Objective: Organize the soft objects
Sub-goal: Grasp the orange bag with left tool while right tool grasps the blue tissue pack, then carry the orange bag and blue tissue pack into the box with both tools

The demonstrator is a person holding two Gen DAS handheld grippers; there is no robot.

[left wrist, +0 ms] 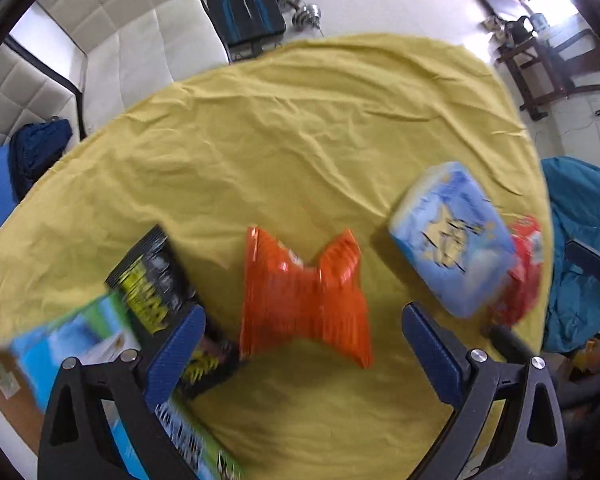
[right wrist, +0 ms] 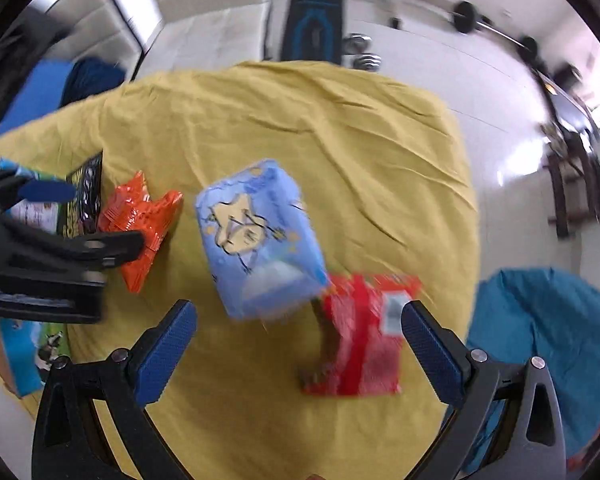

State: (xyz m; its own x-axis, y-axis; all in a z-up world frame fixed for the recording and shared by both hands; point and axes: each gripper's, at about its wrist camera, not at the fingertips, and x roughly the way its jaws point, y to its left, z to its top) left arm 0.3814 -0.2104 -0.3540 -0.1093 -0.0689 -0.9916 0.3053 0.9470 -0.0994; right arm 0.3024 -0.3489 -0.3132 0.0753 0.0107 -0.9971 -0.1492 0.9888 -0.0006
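An orange snack bag (left wrist: 304, 300) lies on the yellow cloth (left wrist: 284, 140), straight ahead of my open, empty left gripper (left wrist: 300, 344). A black and yellow packet (left wrist: 156, 284) lies to its left by the left finger. A light blue soft pack (left wrist: 452, 240) lies to the right, over a red bag (left wrist: 520, 276). In the right wrist view my right gripper (right wrist: 298, 340) is open and empty, just short of the blue pack (right wrist: 260, 236) and the red bag (right wrist: 364, 336). The orange bag (right wrist: 144, 224) and the left gripper (right wrist: 96, 220) show at the left.
A green and blue box (left wrist: 84, 344) sits at the cloth's left edge. A teal beanbag (right wrist: 540, 344) stands off the right edge. A white sofa (left wrist: 120, 40), a weight bench (left wrist: 244, 0) and dumbbells (left wrist: 300, 8) are beyond the table.
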